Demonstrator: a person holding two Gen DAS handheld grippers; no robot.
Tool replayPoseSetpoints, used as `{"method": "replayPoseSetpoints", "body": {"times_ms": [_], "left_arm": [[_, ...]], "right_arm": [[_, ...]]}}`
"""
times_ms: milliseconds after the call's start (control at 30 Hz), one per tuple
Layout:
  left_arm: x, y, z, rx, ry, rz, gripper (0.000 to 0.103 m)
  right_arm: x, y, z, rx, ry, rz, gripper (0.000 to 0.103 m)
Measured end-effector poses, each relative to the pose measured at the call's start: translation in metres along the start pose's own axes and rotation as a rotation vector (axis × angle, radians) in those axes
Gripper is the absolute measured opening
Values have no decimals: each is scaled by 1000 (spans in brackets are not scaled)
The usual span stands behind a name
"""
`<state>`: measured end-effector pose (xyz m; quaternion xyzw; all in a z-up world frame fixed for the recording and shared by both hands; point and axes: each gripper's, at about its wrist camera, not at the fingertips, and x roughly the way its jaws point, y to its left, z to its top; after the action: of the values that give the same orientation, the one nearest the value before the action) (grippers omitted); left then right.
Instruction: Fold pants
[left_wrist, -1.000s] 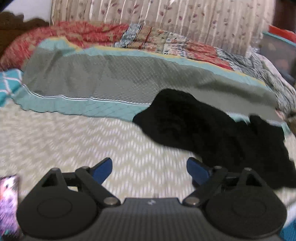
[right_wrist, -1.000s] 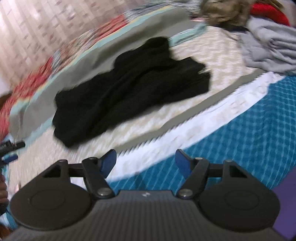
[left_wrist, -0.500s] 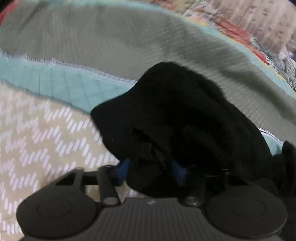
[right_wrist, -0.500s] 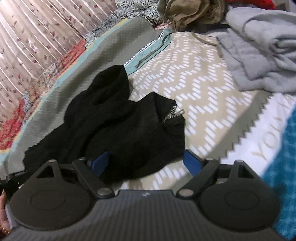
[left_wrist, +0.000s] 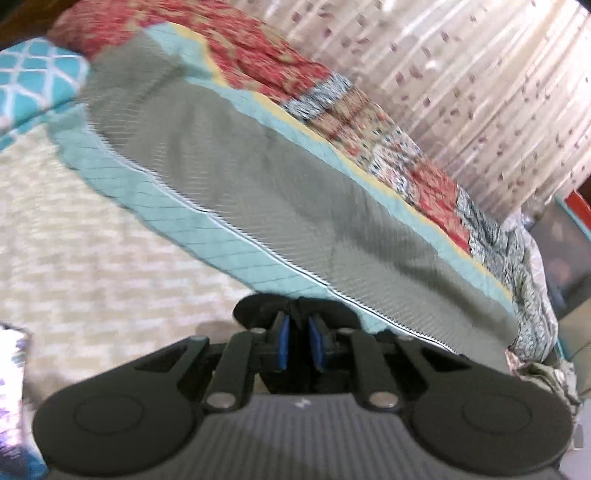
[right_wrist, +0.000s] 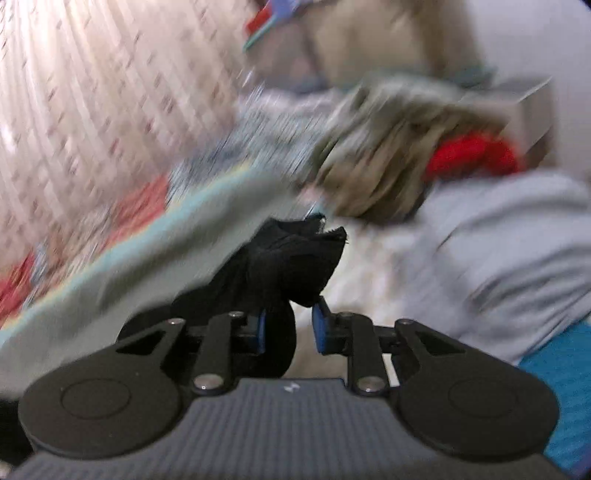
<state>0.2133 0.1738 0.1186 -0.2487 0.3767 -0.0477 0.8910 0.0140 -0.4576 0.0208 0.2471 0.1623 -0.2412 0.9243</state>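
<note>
The black pants (right_wrist: 295, 258) show in the right wrist view as a bunched dark fold rising between the blue pads. My right gripper (right_wrist: 288, 328) is shut on the pants and holds them above the bed. In the left wrist view, my left gripper (left_wrist: 298, 341) is shut, its blue pads nearly together on a thin strip of the black pants (left_wrist: 295, 314); most of the garment is hidden below the jaws. Both views are motion-blurred.
A grey-and-teal quilt (left_wrist: 277, 192) with a red patchwork border (left_wrist: 258, 62) lies across the chevron bedspread (left_wrist: 92, 258). A grey garment (right_wrist: 498, 240), a tan garment (right_wrist: 388, 158) and a red item (right_wrist: 472, 155) lie at the right. Curtains (left_wrist: 480, 74) hang behind.
Both grippers closed on the black pants and lifted them off the bedspread. The views swung upward toward the quilt and curtains.
</note>
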Motion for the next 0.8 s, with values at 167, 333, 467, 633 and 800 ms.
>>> {"method": "replayPoseSetpoints", "body": {"times_ms": [167, 333, 467, 633, 800], "left_arm": [[-9, 37, -29, 4, 49, 142, 49], [-7, 67, -80, -56, 143, 91, 70], [13, 78, -104, -66, 218, 101, 88], [44, 83, -124, -161, 260, 86, 79], [50, 62, -132, -51, 253, 115, 13]], "right_arm": [[-9, -35, 7, 40, 45, -78, 58], [-32, -48, -22, 70, 125, -93, 65], [-44, -50, -32, 59, 160, -102, 67], [-24, -59, -39, 157, 209, -108, 70], [-1, -65, -51, 204, 267, -114, 71]]}}
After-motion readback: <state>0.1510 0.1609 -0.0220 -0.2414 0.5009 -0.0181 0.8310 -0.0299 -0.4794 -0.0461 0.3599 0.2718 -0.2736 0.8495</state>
